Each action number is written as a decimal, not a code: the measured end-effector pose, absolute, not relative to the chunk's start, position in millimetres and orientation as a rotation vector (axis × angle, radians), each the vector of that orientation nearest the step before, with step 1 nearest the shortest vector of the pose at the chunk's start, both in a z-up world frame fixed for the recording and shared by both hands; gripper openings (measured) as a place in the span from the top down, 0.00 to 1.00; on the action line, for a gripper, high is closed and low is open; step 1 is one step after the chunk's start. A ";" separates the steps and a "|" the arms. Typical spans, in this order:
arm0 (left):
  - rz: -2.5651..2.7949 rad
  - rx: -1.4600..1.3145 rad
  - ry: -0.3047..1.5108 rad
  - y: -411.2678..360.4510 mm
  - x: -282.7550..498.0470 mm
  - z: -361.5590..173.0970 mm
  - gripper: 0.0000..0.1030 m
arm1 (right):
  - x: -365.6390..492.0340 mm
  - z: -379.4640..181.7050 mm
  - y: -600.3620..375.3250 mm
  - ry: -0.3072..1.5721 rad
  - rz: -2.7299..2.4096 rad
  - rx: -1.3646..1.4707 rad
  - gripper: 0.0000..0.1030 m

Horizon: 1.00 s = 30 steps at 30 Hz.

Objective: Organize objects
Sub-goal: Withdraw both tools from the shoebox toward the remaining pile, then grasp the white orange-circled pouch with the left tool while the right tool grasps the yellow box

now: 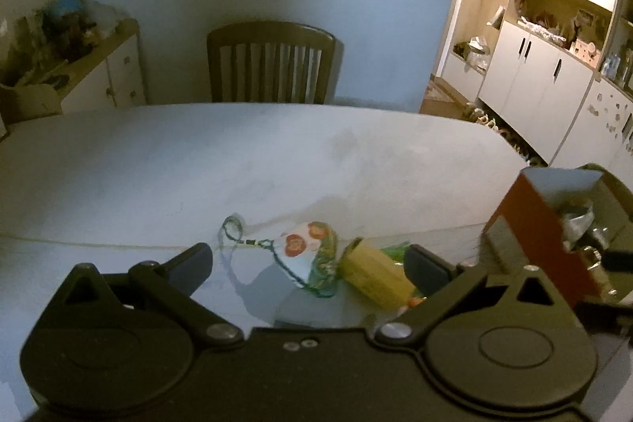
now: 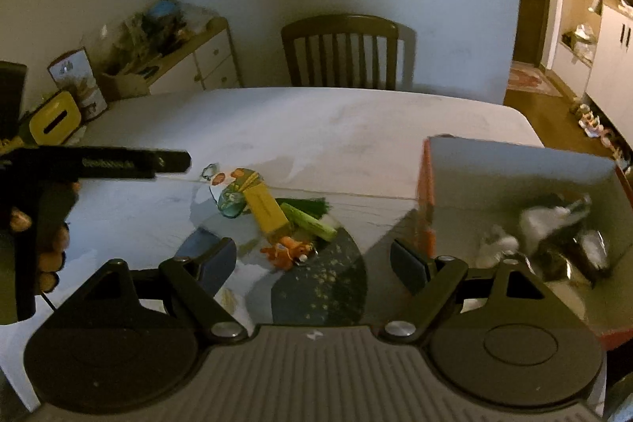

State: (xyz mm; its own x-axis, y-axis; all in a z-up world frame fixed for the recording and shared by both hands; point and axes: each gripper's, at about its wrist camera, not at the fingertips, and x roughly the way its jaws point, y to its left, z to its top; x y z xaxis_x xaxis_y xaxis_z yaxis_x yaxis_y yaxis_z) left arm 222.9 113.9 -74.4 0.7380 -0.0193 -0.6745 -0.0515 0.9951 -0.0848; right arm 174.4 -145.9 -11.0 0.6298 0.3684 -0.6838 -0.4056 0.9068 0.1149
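The box (image 2: pixel 514 192) on the worktop (image 2: pixel 316 129) already held several items. Left of the box, a pouch (image 2: pixel 231 202), yellow pack (image 2: pixel 267 210), green stick (image 2: pixel 308 220) and orange toy (image 2: pixel 289 252) lay unsorted. Both the left gripper (image 1: pixel 312 263) and right gripper (image 2: pixel 312 260) stood wide, holding nothing.

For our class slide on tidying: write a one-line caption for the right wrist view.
Open right gripper above small orange toy figure, yellow rectangular box and green stick, beside orange-sided cardboard box.
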 end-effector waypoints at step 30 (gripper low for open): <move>-0.126 -0.162 0.831 151.7 274.2 -154.7 0.18 | 289.8 -76.0 -48.5 0.954 0.455 -0.064 0.39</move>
